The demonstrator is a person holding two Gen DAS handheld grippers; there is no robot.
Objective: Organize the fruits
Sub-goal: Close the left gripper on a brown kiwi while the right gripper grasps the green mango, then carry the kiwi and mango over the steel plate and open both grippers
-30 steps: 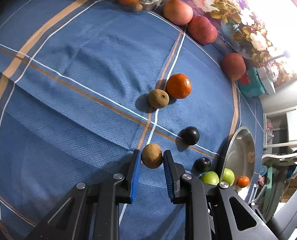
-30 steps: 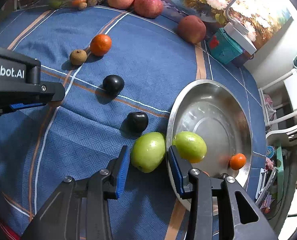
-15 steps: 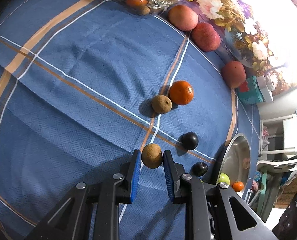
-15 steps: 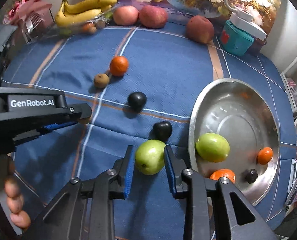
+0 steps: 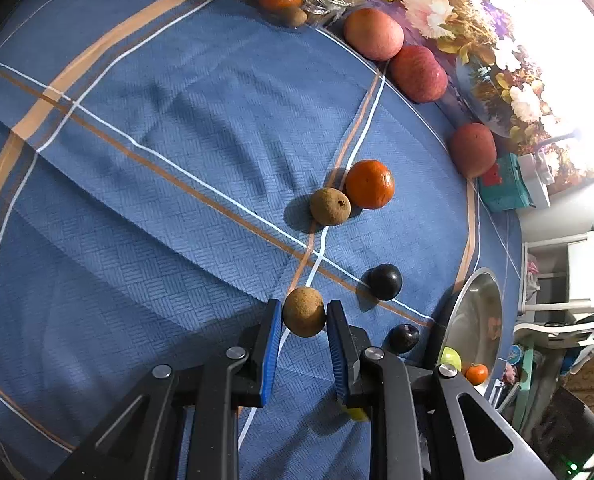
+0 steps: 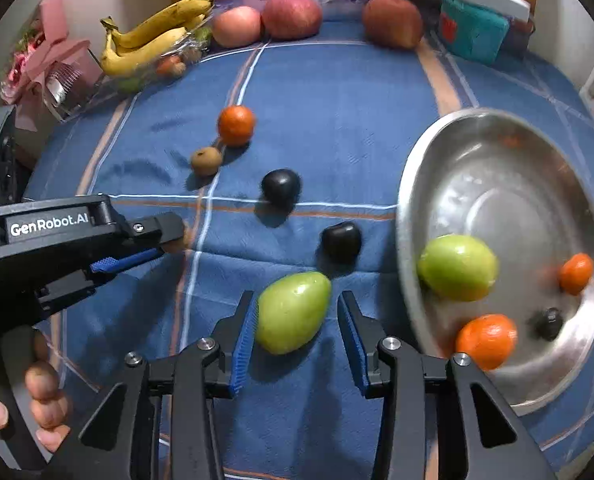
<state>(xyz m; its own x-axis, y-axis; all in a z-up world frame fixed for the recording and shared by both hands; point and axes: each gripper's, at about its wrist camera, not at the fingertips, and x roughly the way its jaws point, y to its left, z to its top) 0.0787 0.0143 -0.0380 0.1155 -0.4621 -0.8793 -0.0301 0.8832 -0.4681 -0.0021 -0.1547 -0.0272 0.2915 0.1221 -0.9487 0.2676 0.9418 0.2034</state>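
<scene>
the left gripper (image 6: pixel 165 246) reads "genrobot.ai" on its side; its fingers (image 5: pixel 272 344) are clamped on a brown round fruit (image 5: pixel 303 311). the right gripper (image 6: pixel 297 330) is opening, its fingers either side of a green fruit (image 6: pixel 293 312) lying on the blue tabletop cloth (image 6: pixel 337 112) just left of the steel bowl (image 6: pixel 411 216). open cloth stretches beyond the bowl toward the far edge.

Five fruits (image 6: pixel 457 267) in bowl (image 6: pixel 425 184), bowl right of plums (image 6: pixel 341 241), bananas (image 6: pixel 153 40) behind
</scene>
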